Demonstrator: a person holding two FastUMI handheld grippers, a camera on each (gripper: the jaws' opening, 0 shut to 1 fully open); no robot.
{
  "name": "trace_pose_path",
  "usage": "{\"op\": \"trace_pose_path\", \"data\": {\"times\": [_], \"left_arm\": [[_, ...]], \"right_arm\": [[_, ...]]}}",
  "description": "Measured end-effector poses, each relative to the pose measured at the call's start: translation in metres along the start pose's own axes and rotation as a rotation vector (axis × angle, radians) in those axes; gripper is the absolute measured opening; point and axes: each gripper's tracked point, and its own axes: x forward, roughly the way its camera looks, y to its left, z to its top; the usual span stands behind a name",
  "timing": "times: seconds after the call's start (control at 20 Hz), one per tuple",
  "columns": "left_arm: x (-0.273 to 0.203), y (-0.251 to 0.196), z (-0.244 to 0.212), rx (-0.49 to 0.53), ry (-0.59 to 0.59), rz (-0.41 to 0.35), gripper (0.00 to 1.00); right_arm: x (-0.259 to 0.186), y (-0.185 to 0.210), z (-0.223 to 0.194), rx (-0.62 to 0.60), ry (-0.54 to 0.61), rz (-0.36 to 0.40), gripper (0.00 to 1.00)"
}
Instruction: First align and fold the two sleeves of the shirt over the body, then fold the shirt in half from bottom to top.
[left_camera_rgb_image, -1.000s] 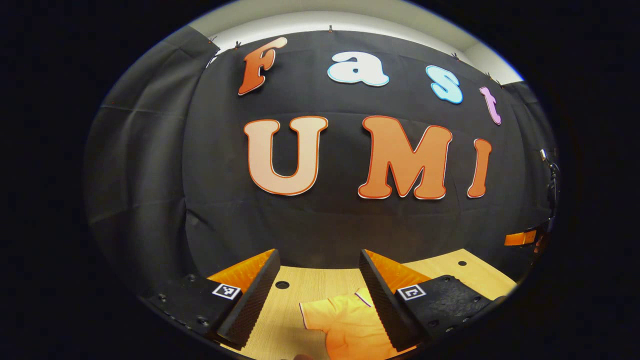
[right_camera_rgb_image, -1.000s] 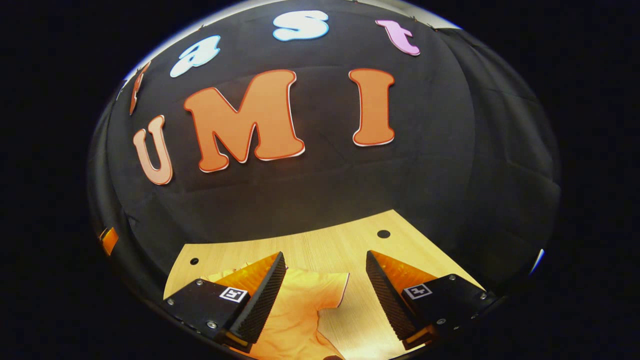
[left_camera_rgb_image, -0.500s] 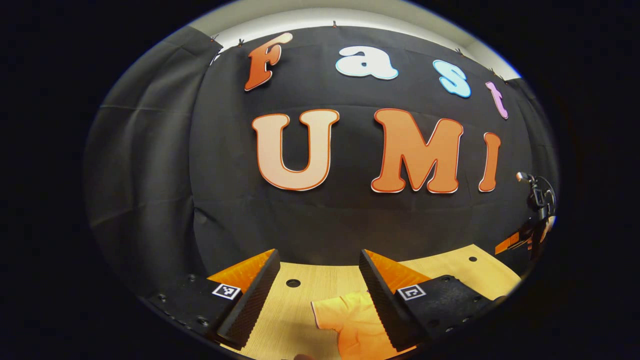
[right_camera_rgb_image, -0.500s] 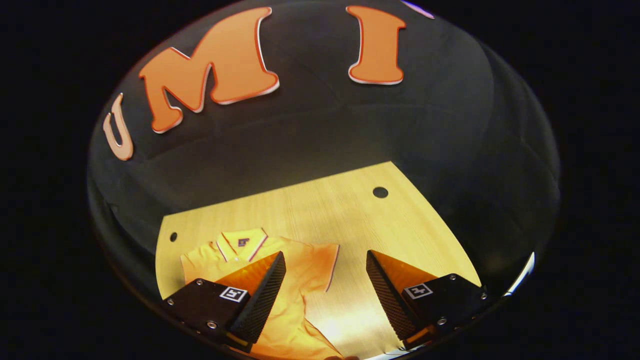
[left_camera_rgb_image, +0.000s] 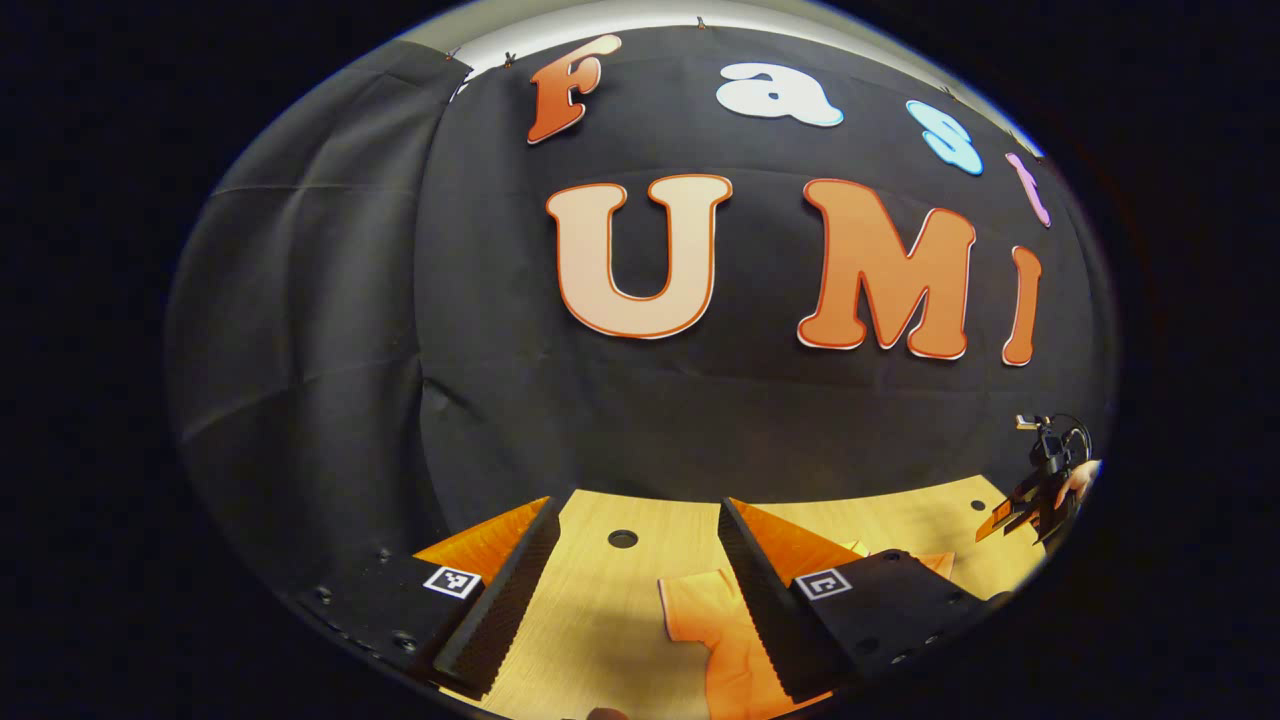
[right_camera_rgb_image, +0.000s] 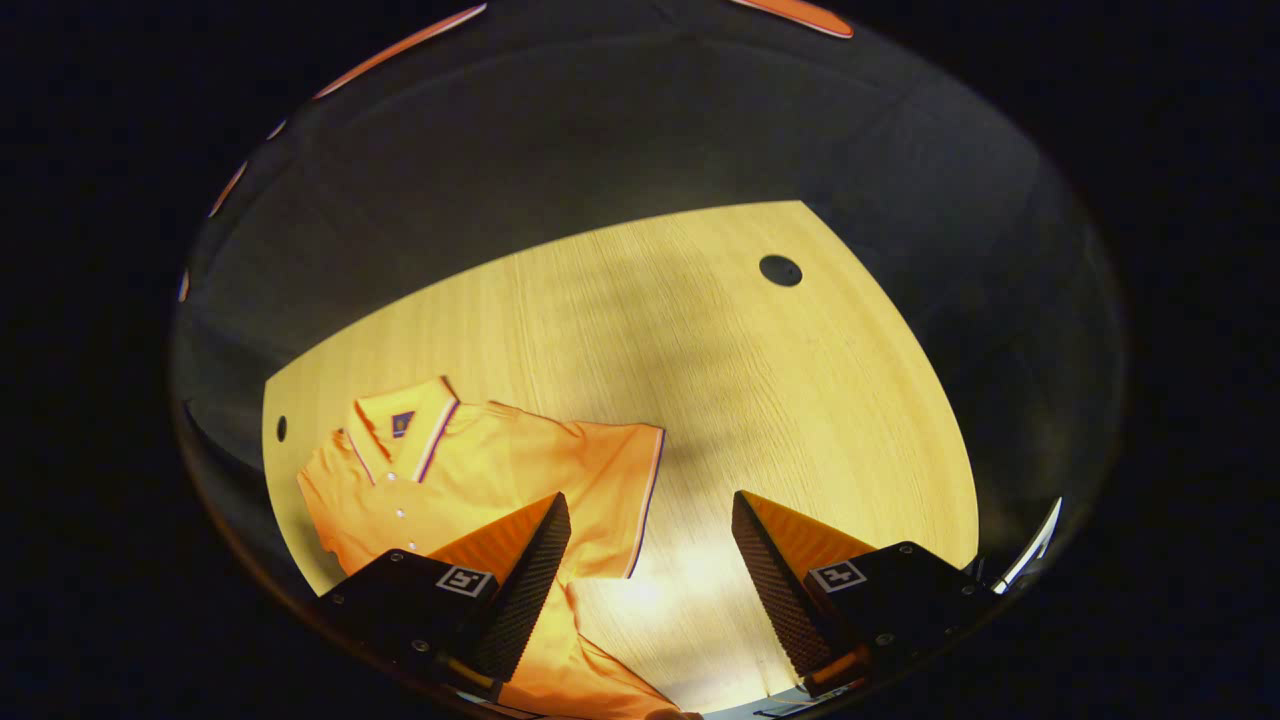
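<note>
Right gripper view: right gripper (right_camera_rgb_image: 645, 570) is hovering above the wooden table (right_camera_rgb_image: 700, 340), tilted down at it, fingers standing wide apart with nothing between them but tabletop. The orange polo shirt (right_camera_rgb_image: 480, 470) is lying flat on the table, front up, on the left part of this view. Collar (right_camera_rgb_image: 405, 430) is pointing toward the far edge, button placket running down from it. One short sleeve (right_camera_rgb_image: 620, 490) is spreading out to the right, unfolded, its trimmed hem ending just left of the gap between the fingers. The left finger (right_camera_rgb_image: 520, 575) is overlapping the shirt body in the picture; cannot tell if it is touching the cloth. Two round holes in the tabletop: one far right (right_camera_rgb_image: 780, 270), one at the far left edge (right_camera_rgb_image: 281, 428).

Left gripper view: left gripper (left_camera_rgb_image: 635, 590) is pointing more level, toward the black cloth wall (left_camera_rgb_image: 600, 420), sitting low over the near part of the table (left_camera_rgb_image: 600, 600). Fingers are also spread apart, gripping nothing. The other sleeve (left_camera_rgb_image: 705, 615) is lying on the table between them, close against the right finger (left_camera_rgb_image: 760, 600); contact not readable. The right gripper (left_camera_rgb_image: 1035, 495), with a hand on it, is showing far off at the right edge.
</note>
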Motion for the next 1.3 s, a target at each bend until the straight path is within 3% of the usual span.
{"op": "trace_pose_path", "data": {"times": [0.6, 0.85, 0.9, 0.95, 1.05, 1.3], "left_arm": [[0.005, 0.003, -0.022, -0.004, 0.051, 0.016, 0.98], [0.006, 0.006, -0.025, -0.013, 0.060, 0.018, 0.98], [0.007, 0.006, -0.027, -0.018, 0.063, 0.018, 0.98], [0.007, 0.005, -0.028, -0.025, 0.067, 0.015, 0.98], [0.006, 0.003, -0.033, -0.041, 0.078, 0.007, 0.98], [0.002, 0.010, -0.034, -0.035, 0.077, 0.011, 0.98]], "right_arm": [[0.084, -0.001, -0.041, -0.025, 0.165, -0.058, 1.00], [0.088, 0.011, -0.042, 0.008, 0.183, -0.010, 0.96], [0.089, 0.013, -0.044, 0.021, 0.188, -0.010, 0.91], [0.089, 0.015, -0.043, 0.024, 0.189, -0.007, 0.76], [0.089, 0.019, -0.045, 0.013, 0.178, -0.004, 0.66], [0.089, 0.032, -0.042, -0.008, 0.104, 0.001, 0.08]]}}
